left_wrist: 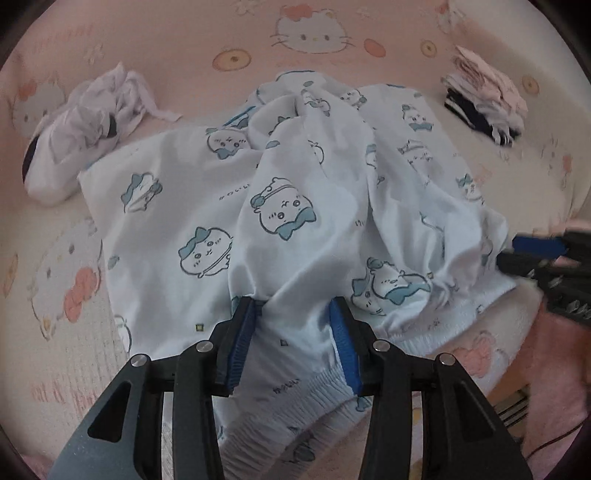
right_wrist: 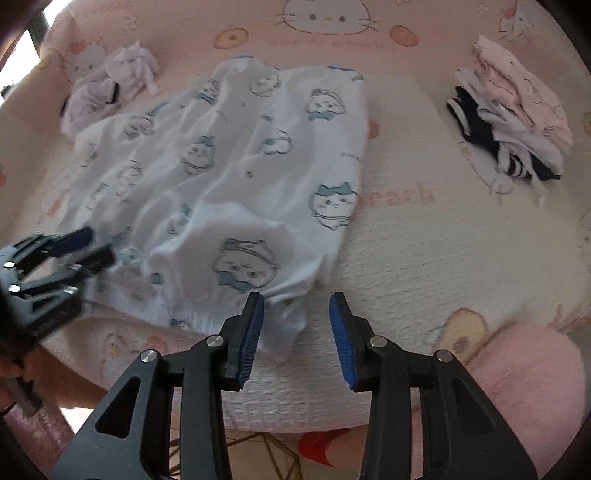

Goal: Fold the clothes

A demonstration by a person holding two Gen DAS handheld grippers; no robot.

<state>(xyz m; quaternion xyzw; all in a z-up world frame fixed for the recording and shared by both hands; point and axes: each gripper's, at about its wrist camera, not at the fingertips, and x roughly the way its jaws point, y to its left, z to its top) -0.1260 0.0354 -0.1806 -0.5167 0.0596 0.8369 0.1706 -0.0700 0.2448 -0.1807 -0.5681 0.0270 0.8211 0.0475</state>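
White pyjama shorts [left_wrist: 295, 206] with blue cartoon prints lie rumpled on the pink Hello Kitty cover [left_wrist: 314, 33]. Their elastic waistband [left_wrist: 303, 398] faces me. My left gripper [left_wrist: 295, 306] is open, its blue pads straddling the cloth just above the waistband. In the right wrist view the shorts [right_wrist: 229, 162] lie to the left. My right gripper [right_wrist: 295, 299] is open at their near right corner, and cloth lies between the pads. The left gripper [right_wrist: 88, 243] shows at the left edge there; the right gripper [left_wrist: 517, 251] shows at the right edge of the left wrist view.
A crumpled white garment [left_wrist: 88, 125] lies at the back left. A stack of folded clothes [right_wrist: 517, 114], pink, white and navy, sits at the back right. A pink fluffy cushion [right_wrist: 524, 369] is at the near right edge. The floor [right_wrist: 258, 454] shows below the front edge.
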